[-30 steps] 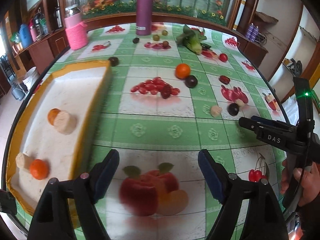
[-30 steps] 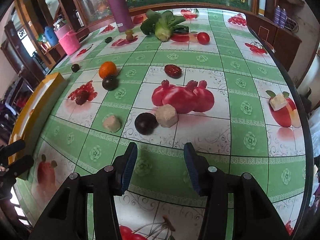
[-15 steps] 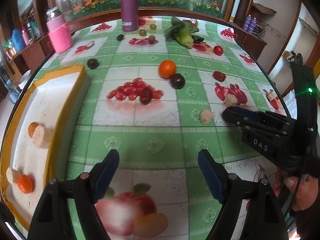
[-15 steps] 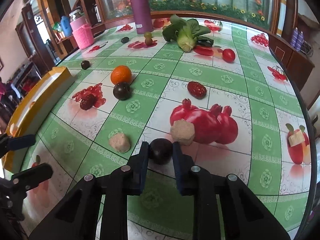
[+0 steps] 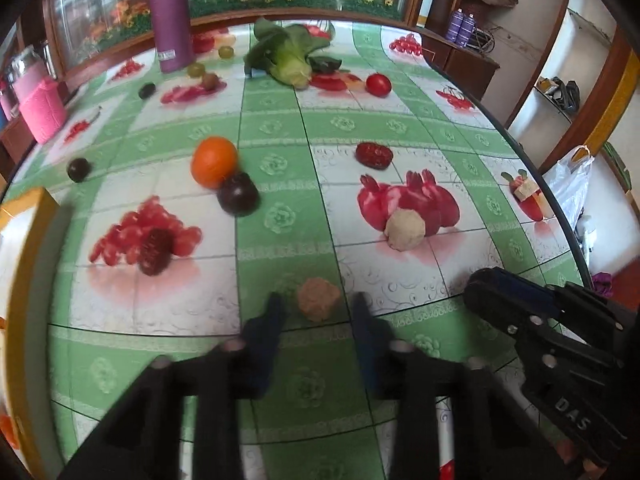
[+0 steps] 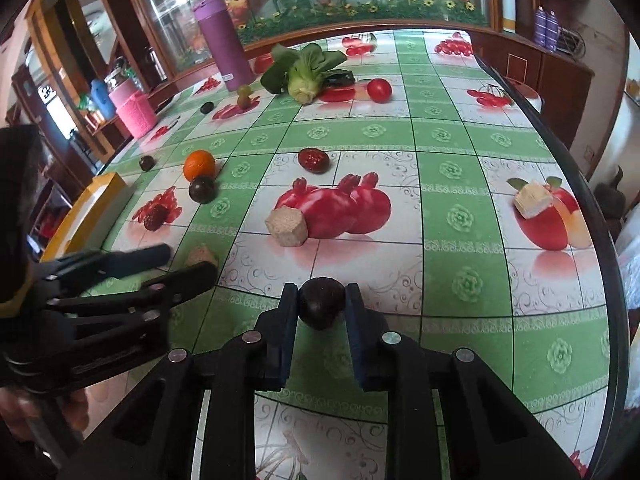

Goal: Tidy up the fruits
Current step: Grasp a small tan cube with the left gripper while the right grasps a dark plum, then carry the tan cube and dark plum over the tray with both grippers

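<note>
My right gripper (image 6: 321,300) is shut on a dark plum (image 6: 322,307), held just above the fruit-print tablecloth. My left gripper (image 5: 318,304) is open, its jaws on either side of a tan lump (image 5: 319,299) lying on the cloth; the lump also shows in the right wrist view (image 6: 201,256). An orange (image 5: 214,161) and another dark plum (image 5: 237,199) lie touching at mid left. A dark red berry (image 5: 155,251), a red date (image 5: 374,155), a beige lump (image 5: 404,229) and a tomato (image 5: 379,84) lie around. The yellow tray (image 6: 90,210) stands at the left.
A purple flask (image 5: 170,14), a bok choy (image 5: 286,58), green grapes (image 5: 196,69) and small dark fruits (image 5: 78,169) are at the back. A pink jar (image 5: 42,106) stands far left. A cut white chunk (image 6: 532,200) lies near the table's right edge (image 6: 600,216).
My right gripper has lifted and pulled back with the dark plum in it. My left gripper has moved forward and right to the tan lump and its jaws have narrowed around it.
</note>
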### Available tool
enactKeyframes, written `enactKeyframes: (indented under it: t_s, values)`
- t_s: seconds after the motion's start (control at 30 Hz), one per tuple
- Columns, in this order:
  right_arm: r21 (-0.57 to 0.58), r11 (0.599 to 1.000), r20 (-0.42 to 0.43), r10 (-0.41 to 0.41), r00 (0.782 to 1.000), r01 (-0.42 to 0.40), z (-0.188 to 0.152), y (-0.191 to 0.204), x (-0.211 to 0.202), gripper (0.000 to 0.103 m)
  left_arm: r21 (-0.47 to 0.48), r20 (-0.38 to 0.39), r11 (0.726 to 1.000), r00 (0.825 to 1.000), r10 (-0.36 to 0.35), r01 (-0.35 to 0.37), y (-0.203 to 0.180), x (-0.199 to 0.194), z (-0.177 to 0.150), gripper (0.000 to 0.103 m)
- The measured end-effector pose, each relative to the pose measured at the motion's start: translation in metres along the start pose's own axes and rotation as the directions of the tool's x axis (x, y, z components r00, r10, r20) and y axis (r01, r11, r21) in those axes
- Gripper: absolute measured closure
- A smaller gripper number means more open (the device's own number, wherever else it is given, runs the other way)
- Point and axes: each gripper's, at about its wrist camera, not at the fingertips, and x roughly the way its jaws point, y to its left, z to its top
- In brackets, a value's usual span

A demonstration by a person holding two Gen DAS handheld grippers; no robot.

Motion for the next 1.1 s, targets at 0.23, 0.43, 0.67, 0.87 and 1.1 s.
enactKeyframes:
  t_s: [0.23, 0.43, 0.67, 0.87, 1.1]
  values:
    - [0.021, 1.0, 0.015, -0.013, 1.0, 0.013, -0.004, -0.002, -0.013, 0.08, -0.033, 0.015, 0.998, 0.999, -0.052, 0.053, 0.017, -0.009, -0.008, 0.079]
    - [0.017, 1.0, 0.02, -0.023, 1.0, 0.023, -0.005, 0.004, -0.024, 0.079, -0.098, 0.037, 0.991, 0.996, -0.083, 0.086, 0.043, -0.037, -0.024, 0.079]
    - [-0.08, 0.997, 0.032, -0.015, 0.999, 0.018, -0.007, 0.044, -0.027, 0.079, -0.15, 0.087, 0.984, 0.993, -0.079, 0.092, 0.073, -0.077, -0.042, 0.079]
    - [-0.121, 0.993, 0.024, 0.018, 1.0, -0.015, -0.004, 0.08, -0.022, 0.079, -0.188, 0.131, 0.978, 0.989, -0.065, 0.089, 0.106, -0.108, -0.056, 0.079]
    - [-0.204, 0.977, 0.025, 0.065, 0.998, -0.059, 0.015, 0.135, -0.011, 0.079, -0.27, 0.161, 0.962, 0.987, -0.002, 0.046, 0.163, -0.132, -0.073, 0.079]
